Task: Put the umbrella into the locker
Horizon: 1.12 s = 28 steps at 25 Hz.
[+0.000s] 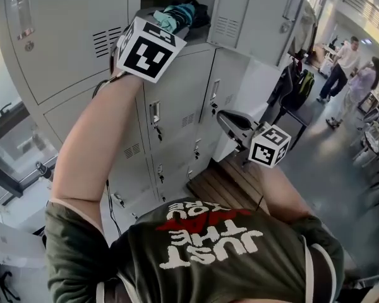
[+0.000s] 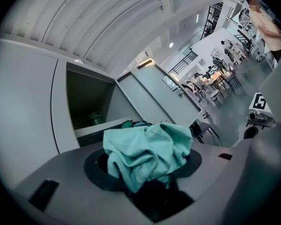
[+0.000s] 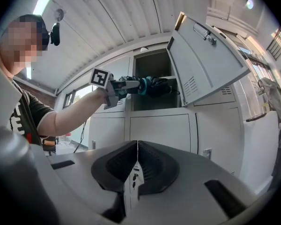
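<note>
Right tongs (image 3: 137, 165) nearest, held low in front of the chest, jaws pressed together on nothing. Left tongs (image 1: 167, 24) up on an outstretched arm, clenched on the folded umbrella (image 2: 150, 149): teal fabric bunched between the jaws, dark end beyond. Umbrella lies roughly level at the mouth of the open locker compartment (image 3: 150, 62) in the upper row, whose door (image 3: 203, 60) stands wide to the right. In the right gripper view its far end overlaps the opening; can't tell whether it has crossed the sill. Small greenish object (image 2: 96, 118) deep inside, unclear what. Lockers below are closed. People (image 1: 344, 68) far off down the hall. Progress, as judged: pickup and lift done, door open. Left to do: push the umbrella fully in, let go, withdraw, perhaps shut the door.
</note>
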{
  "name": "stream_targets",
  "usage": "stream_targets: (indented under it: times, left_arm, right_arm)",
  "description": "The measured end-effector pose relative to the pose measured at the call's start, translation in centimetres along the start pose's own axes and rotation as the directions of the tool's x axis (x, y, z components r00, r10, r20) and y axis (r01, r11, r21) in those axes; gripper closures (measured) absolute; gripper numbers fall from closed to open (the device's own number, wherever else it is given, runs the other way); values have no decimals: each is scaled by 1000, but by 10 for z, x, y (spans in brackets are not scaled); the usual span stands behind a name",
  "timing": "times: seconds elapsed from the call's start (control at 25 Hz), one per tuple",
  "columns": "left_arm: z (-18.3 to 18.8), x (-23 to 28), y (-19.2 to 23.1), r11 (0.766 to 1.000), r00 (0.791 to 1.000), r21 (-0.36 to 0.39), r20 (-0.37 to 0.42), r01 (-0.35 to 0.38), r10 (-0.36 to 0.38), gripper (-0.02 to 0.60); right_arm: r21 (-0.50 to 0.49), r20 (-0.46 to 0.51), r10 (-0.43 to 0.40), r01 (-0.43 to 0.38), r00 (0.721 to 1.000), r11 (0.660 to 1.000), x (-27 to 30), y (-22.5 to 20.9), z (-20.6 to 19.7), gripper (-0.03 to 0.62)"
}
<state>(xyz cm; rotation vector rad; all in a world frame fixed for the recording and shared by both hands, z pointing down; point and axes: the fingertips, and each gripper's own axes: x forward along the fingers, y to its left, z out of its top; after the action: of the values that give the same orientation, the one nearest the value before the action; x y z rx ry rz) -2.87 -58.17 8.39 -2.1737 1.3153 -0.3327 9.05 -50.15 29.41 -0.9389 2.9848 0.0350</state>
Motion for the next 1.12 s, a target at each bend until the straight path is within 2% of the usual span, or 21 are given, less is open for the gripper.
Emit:
stream_targets:
  times: [0.16, 0.36, 0.56, 0.88, 1.0, 1.12]
  left_arm:
    - [-3, 28, 3, 1000, 999, -24, -47, -18, 16, 339]
    - [-6, 48, 12, 997, 992, -3, -98, -74, 74, 339]
    - [-9, 66, 10, 996, 986, -30, -150, -83, 77, 339]
    - [-34, 92, 11, 992, 959, -50, -267, -113, 95, 337]
    - [-43, 101, 18, 990, 943, -22, -310, -138, 124, 338]
    - [-52, 112, 26, 986, 920, 41, -357, -159, 163, 337]
  right_arm:
    - [-15, 12, 5, -5, 1000, 1000, 3, -3, 11, 559]
    - [-76, 40, 22, -19, 999, 997, 12, -7, 43, 559]
    - [-133, 49, 32, -25, 998, 991, 21, -16, 74, 559]
    - [-194, 63, 26, -13, 998, 981, 33, -36, 114, 559]
    - [-211, 61, 42, -29, 997, 977, 39, -39, 122, 559]
    - [-213, 57, 55, -42, 997, 976, 45, -42, 123, 559]
